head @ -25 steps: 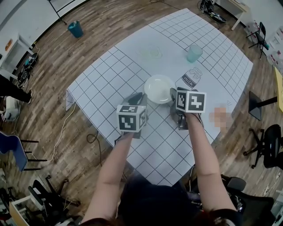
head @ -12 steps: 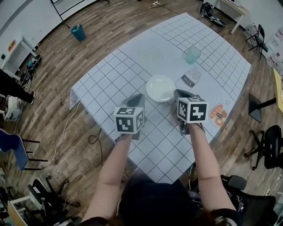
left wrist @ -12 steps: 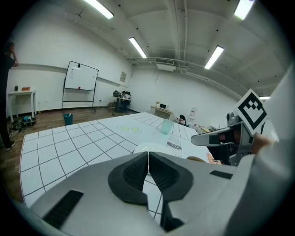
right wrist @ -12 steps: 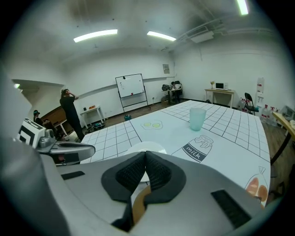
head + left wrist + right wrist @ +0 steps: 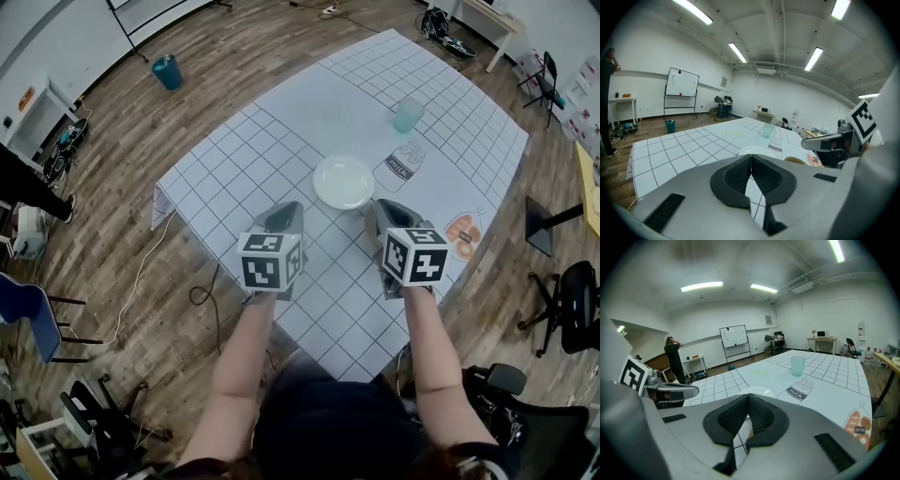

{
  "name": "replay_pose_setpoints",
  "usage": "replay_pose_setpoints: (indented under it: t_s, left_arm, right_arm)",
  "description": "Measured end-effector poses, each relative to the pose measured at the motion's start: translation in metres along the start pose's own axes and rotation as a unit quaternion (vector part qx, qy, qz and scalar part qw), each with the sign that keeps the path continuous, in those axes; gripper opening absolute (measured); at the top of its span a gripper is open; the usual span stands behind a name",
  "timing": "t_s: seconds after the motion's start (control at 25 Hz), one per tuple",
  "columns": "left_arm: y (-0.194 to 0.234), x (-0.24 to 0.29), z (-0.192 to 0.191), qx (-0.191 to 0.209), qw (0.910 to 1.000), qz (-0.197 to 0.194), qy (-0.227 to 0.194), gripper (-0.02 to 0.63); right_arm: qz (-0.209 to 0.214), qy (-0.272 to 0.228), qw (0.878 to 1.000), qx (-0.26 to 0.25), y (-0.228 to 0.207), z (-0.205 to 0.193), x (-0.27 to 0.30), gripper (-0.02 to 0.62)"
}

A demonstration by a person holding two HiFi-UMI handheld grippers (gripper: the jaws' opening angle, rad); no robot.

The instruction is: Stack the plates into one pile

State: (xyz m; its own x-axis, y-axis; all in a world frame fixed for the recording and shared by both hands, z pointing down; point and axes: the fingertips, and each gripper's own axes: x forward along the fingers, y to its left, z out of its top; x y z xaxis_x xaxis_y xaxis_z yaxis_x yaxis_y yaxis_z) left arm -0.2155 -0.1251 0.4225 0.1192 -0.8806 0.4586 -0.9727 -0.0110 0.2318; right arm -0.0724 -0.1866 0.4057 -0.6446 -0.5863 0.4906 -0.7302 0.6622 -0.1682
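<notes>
Holds left tool [image 5: 289, 212] and right tool [image 5: 382, 210] clenched, empty (near round white plate pile [image 5: 343, 182]); risks knocking pile askew if swung low.

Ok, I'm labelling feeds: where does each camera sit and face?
Head view: on the person's head, steeply down at the gridded table; forearms, left tongs, right tongs show.
Left gripper view: on the left tongs, facing across the table; shut jaws show.
Right gripper view: likewise, on the right tongs; shut jaws.
Shared: white plate, teal cup.
</notes>
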Motion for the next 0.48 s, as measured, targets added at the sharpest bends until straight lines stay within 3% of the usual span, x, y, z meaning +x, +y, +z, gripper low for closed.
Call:
replay_pose_setpoints:
  t_s: [0.48]
  left_arm:
    - [-0.013,-0.031,-0.023,0.000,0.9998,-0.016,0.009,0.029]
  right_arm:
    - [-0.005,-0.012,0.999,0.040,0.018,-0.030,-0.040,0.015]
